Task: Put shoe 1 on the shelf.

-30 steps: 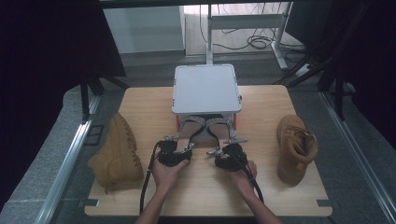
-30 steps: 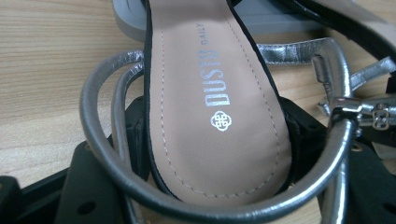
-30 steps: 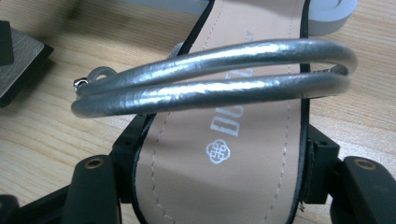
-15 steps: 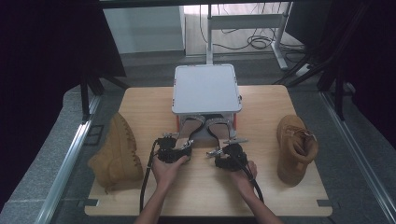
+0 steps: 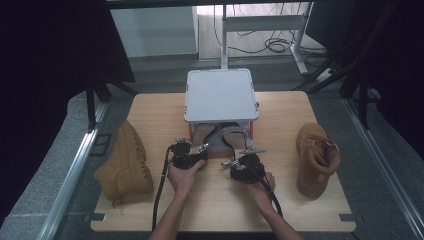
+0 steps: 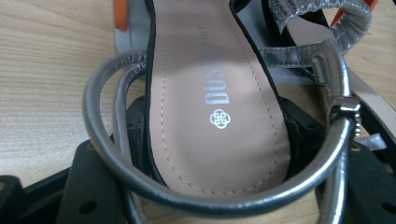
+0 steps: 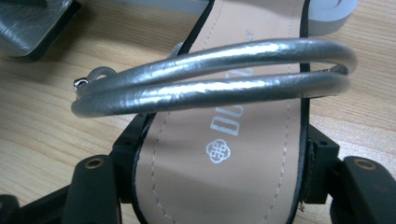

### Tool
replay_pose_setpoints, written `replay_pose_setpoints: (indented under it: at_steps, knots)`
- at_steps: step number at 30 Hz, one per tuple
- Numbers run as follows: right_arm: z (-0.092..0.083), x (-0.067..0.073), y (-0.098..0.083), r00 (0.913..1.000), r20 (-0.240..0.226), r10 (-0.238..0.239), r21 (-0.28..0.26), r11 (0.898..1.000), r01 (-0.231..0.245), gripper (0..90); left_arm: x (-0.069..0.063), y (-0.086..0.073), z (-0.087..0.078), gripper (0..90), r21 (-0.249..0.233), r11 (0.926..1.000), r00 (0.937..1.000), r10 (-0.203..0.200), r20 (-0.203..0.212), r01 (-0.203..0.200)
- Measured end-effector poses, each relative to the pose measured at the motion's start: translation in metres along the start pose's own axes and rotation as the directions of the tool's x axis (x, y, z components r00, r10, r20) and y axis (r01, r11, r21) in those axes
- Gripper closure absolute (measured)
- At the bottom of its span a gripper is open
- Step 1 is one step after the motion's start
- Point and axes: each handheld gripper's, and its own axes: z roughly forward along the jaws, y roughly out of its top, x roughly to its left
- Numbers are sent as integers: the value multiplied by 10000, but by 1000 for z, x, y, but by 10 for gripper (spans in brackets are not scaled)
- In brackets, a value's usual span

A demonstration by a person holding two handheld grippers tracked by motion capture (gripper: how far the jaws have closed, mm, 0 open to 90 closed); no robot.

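Note:
Two silver-strapped sandals with beige insoles lie heel-first toward me, their toes under a grey-lidded box (image 5: 220, 95). My left gripper (image 5: 192, 151) is shut on the heel of the left sandal (image 5: 202, 134). In the left gripper view the black jaws clamp both edges of that sandal's insole (image 6: 210, 93), and its silver ankle strap (image 6: 224, 200) loops in front. My right gripper (image 5: 236, 160) is shut on the heel of the right sandal (image 5: 235, 135). Its own view has the jaws pressing the sides of the insole (image 7: 224, 158), with the double silver strap (image 7: 210, 74) across it.
A tan boot (image 5: 125, 165) lies on its side at the left edge of the wooden table (image 5: 155, 112). Its mate (image 5: 315, 157) stands at the right. The box has orange side walls and sits at the table's far middle. Black cables trail from both grippers toward me.

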Motion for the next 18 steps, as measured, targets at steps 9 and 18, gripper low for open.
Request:
replay_pose_setpoints:
  at_steps: [9, 18]
  knots:
    - [0, -1, 0, 10000, -73, 7, 4, 10000, -7, 352, -3, 9, 8, 384, -108, 9998, 9997, -190, -149, 189]
    - [0, -1, 0, 9999, -99, 20, 6, 10000, -20, 352, -5, 25, 12, 386, -375, 9990, 9987, -257, -450, 240]
